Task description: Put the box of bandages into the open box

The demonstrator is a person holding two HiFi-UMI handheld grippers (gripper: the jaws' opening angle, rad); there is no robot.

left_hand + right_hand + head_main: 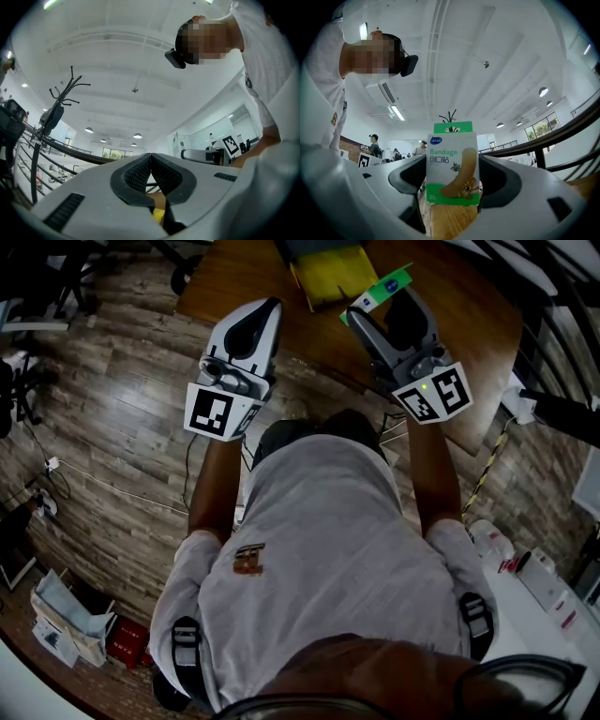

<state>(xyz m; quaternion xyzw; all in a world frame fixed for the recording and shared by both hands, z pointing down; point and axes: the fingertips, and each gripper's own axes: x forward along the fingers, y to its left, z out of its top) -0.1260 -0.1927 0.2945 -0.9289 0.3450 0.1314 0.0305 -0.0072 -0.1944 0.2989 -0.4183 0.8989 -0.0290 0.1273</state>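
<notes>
bandage box in right gripper jaws, seemingly upright

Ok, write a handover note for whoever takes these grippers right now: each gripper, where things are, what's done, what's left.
Left gripper: jaws together, nothing between them, held up beside the right one.
Right gripper: shut on the box of bandages, which stands upright between the jaws.
Open box: on the wooden table, just ahead of both grippers.
Done: the bandages are in the grip and off the table.
Left: carry them over the open box and release them inside.
</notes>
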